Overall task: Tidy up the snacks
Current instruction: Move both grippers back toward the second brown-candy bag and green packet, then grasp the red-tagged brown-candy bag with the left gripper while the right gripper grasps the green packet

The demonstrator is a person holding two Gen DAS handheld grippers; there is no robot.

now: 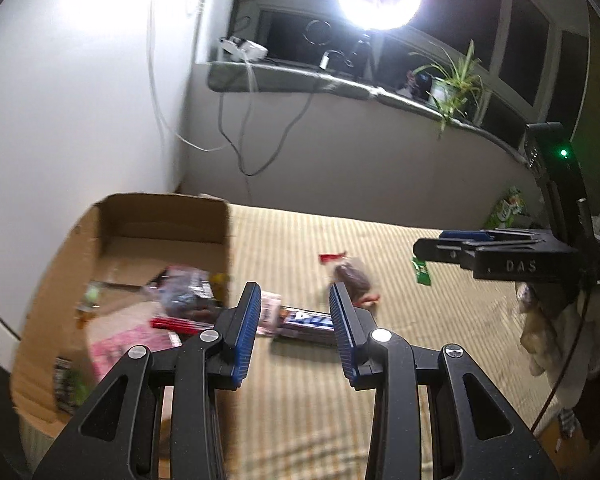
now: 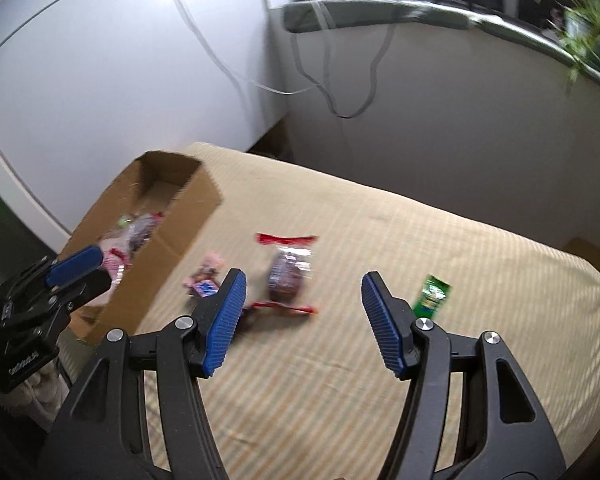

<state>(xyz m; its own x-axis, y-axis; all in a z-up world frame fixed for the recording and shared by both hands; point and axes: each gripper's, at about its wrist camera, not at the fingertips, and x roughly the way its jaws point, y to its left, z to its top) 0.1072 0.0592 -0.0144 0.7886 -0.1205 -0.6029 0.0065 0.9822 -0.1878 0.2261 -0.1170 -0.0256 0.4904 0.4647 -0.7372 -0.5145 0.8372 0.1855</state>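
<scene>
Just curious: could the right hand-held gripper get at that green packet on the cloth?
Probably yes. The right hand-held gripper is open and empty, and the green packet lies alone on the cloth just beyond its right finger.

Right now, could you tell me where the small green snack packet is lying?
The green packet lies on the striped cloth, right of the red-sealed clear bag in the right wrist view, farthest from the cardboard box.

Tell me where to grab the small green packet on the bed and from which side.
Grip the green packet across its narrow width at the middle, coming from above with the right gripper. It lies flat and alone on the bedcover, long edges free on both sides.
</scene>
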